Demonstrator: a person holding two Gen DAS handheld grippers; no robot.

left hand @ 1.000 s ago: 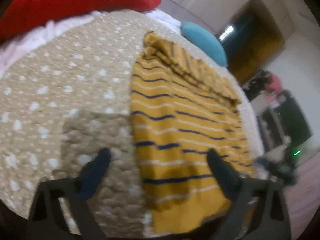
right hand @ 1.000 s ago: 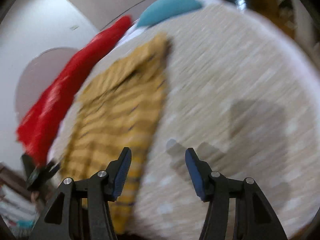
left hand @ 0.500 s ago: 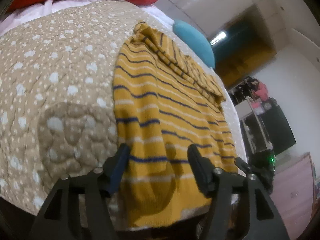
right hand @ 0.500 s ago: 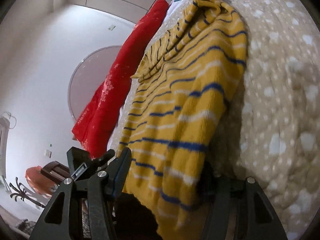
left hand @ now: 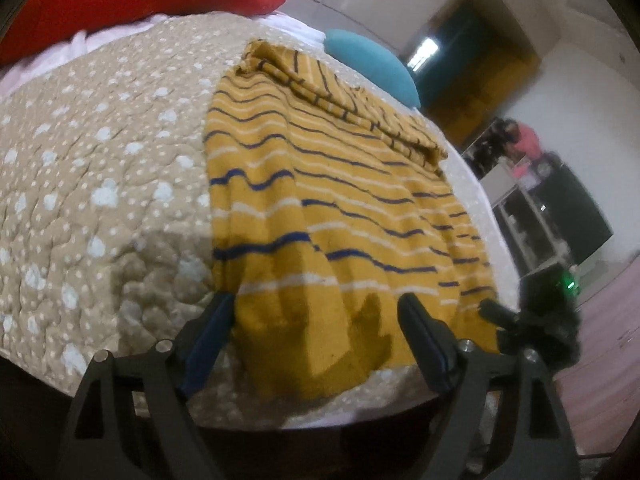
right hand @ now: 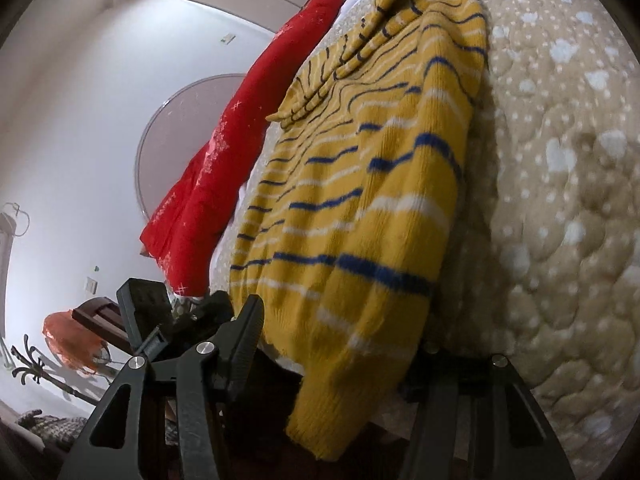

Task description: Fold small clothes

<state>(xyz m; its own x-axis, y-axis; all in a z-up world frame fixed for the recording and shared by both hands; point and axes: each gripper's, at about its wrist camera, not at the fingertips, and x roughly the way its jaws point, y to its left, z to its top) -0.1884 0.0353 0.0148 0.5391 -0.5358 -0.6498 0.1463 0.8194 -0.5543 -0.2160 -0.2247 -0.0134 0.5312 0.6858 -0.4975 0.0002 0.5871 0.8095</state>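
Here a mustard-yellow knitted sweater with navy and white stripes [left hand: 340, 208] lies spread on a bed covered by a beige quilted bedspread dotted with white [left hand: 100, 184]. Its hem reaches the near edge of the bed and droops a little over it, while its sleeves sit folded across the far end of the body.

The left gripper [left hand: 316, 332] is at the hem with its two fingers spread wide, one finger just at the sweater's left edge and the other over the fabric further right; nothing is pinched between them. The knit bulges up into a soft ridge between the fingers.

The right gripper [right hand: 340, 364] is at the opposite corner of the hem. Its left finger is clear in the right wrist view, but the other is hidden behind the hanging fabric, so I cannot tell whether it is pinching the sweater or merely straddling it. The hem corner hangs down between the fingers.

Beyond the sweater, a long red cushion [right hand: 240, 140] runs along the bed's far side, and a teal pillow [left hand: 372, 64] sits near the sweater's top end.
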